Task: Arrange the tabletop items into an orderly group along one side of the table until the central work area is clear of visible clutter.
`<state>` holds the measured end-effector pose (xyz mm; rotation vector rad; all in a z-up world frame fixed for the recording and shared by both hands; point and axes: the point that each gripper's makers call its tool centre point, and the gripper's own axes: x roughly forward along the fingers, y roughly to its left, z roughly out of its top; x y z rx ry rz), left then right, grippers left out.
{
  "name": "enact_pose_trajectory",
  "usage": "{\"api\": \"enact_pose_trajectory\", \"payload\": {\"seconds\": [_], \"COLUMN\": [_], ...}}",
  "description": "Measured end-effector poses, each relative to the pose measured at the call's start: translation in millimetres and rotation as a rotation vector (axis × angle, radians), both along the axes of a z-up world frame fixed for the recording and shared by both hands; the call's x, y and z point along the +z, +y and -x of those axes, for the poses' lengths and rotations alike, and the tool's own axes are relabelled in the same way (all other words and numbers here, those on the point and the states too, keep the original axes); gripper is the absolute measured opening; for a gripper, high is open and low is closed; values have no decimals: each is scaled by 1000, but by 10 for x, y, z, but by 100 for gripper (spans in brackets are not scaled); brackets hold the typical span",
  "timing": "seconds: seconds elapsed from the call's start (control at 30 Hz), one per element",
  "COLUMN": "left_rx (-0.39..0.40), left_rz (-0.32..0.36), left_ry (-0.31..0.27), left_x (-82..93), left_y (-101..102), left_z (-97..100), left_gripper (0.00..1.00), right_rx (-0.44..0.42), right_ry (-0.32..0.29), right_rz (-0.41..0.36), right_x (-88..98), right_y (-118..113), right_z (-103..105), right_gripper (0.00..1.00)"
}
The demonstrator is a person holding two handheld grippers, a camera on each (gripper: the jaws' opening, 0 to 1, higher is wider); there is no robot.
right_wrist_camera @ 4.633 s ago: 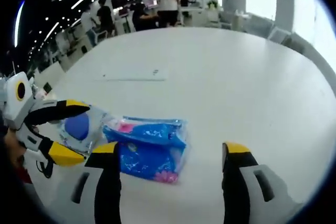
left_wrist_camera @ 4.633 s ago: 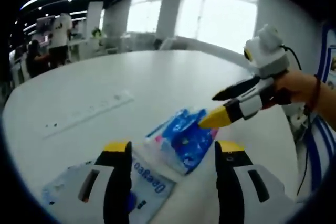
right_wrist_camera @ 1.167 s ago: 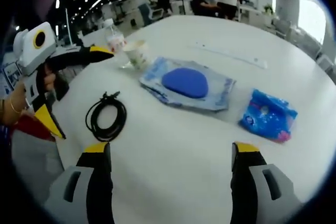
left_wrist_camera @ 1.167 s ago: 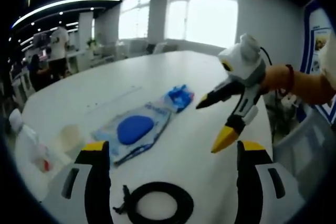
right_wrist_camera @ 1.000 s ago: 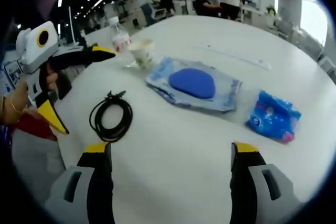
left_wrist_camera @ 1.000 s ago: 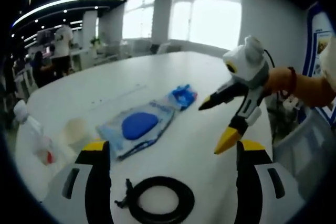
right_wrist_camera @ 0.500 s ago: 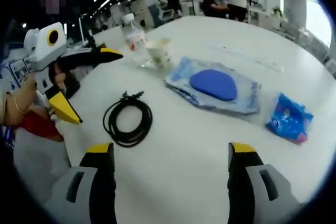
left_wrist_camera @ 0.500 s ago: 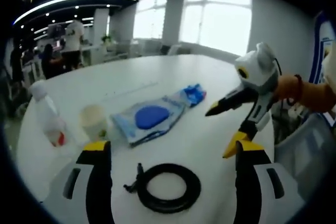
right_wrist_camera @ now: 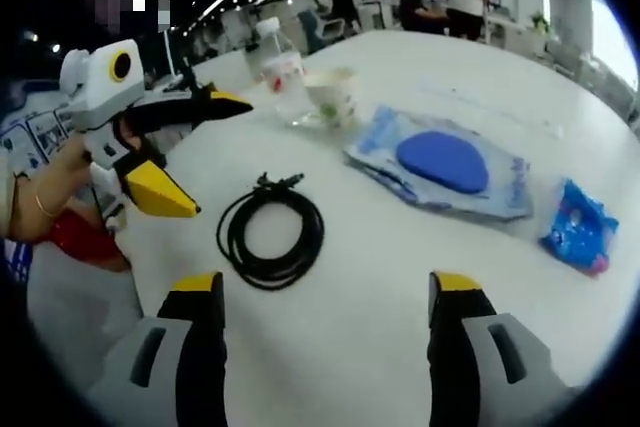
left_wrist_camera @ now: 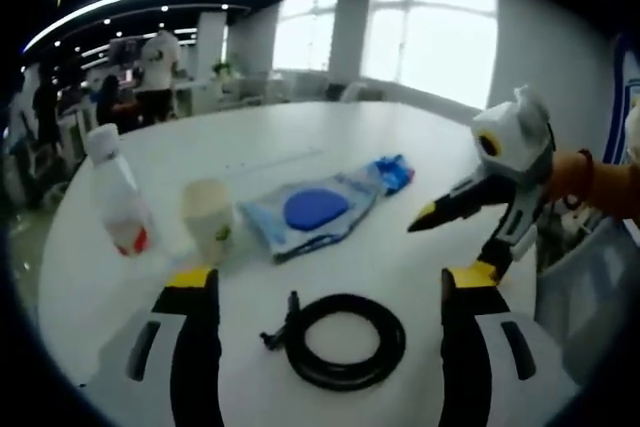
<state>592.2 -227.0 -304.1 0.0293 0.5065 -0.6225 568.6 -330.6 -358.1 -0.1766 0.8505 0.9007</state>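
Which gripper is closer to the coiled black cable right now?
Left, by a small margin. The left gripper hangs open just beside the coiled black cable; the right gripper is open too, farther off on its other side.

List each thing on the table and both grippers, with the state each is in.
Left gripper: open, empty.
Right gripper: open, empty.
Cable: coiled, flat on the table.
Bottle: upright, capped.
Cup: upright, beside the bottle.
Clear pouch: lying flat, blue item inside.
Blue packet: lying flat, past the pouch's end.
Table: far part bare.
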Motion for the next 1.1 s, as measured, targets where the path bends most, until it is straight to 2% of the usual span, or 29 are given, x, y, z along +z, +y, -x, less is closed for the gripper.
{"api": "enact_pose_trajectory", "payload": {"seconds": [0.2,0.4,0.63,0.7,0.97,1.1], "left_rx": [22,31,51,50,65,73], "left_rz": [-6,-72,-88,-103,-134,-143], "left_ry": [16,36,56,70,111,123], "left_x": [-109,-288,-438,-488,-651,-721], "left_y": [63,158,239,253,270,255], "left_z": [-9,-17,-24,-18,-34,-28], "left_gripper": [83,75,70,65,57,52], "right_rx": [-5,-18,-10,-14,-37,-56], "right_ry": [13,9,-8,-16,-1,4], "right_rz": [-20,-46,-30,-21,-44,-27], "right_x": [-30,-54,-146,-182,-236,-283], "right_y": [99,205,321,342,440,441], "right_z": [27,5,14,3,-21,-22], "right_gripper": [80,76,67,65,58,56]}}
